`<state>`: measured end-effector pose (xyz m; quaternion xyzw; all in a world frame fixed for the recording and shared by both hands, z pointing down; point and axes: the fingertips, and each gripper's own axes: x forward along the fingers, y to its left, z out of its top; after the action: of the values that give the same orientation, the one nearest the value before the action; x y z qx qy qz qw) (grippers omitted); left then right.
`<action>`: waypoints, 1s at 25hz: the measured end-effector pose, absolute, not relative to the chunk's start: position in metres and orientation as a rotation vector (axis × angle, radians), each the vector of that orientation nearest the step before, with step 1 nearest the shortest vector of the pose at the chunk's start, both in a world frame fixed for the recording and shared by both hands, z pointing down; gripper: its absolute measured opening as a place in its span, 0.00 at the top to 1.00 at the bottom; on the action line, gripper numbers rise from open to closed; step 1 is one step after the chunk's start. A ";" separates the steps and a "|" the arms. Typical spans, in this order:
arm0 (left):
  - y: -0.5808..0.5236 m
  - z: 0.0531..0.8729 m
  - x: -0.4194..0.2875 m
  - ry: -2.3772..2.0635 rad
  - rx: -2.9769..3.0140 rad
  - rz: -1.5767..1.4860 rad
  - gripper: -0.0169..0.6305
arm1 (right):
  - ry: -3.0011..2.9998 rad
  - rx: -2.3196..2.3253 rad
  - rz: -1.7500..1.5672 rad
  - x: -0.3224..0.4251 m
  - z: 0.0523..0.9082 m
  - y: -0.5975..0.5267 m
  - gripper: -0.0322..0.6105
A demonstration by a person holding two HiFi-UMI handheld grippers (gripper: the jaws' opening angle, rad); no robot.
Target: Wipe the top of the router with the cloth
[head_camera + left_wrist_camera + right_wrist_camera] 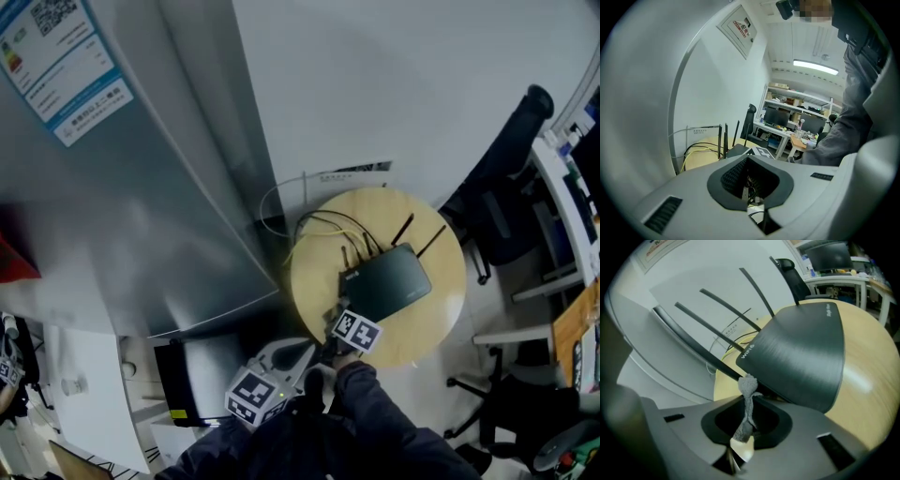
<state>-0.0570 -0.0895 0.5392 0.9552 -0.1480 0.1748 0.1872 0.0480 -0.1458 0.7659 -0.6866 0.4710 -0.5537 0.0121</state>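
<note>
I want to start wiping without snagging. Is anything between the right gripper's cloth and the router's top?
Nothing visible. The router's top is bare, and the cloth, pinched in the right gripper, sits at its corner. Only the nearest antenna runs close beside the cloth.

The only legible print is on the router (pixel 801 352): white lettering reading "WiFi" (pixel 746 352) sits on its dark top at the corner near the antennas. A second short white word (pixel 828 310) at the far edge is turned and too small to make out. The grey appliance door (pixel 141 187) carries a blue-edged sticker (pixel 66 66) with a QR code, coloured bars and fine print, none readable. A framed notice (pixel 740 29) on the white wall has a red heading, illegible. A narrow strip label (pixel 356 169) on the wall beyond the table (pixel 431 309) is too small to read.
</note>
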 end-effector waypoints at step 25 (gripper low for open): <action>-0.086 0.528 -0.014 -0.363 2.703 0.427 0.99 | 2.607 -1.843 -1.752 0.077 0.765 -0.059 0.84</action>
<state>-0.0138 -0.0861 0.5279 0.9614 -0.1291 0.1520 0.1895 0.0768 -0.0589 0.7646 -0.4904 0.6936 -0.4660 -0.2475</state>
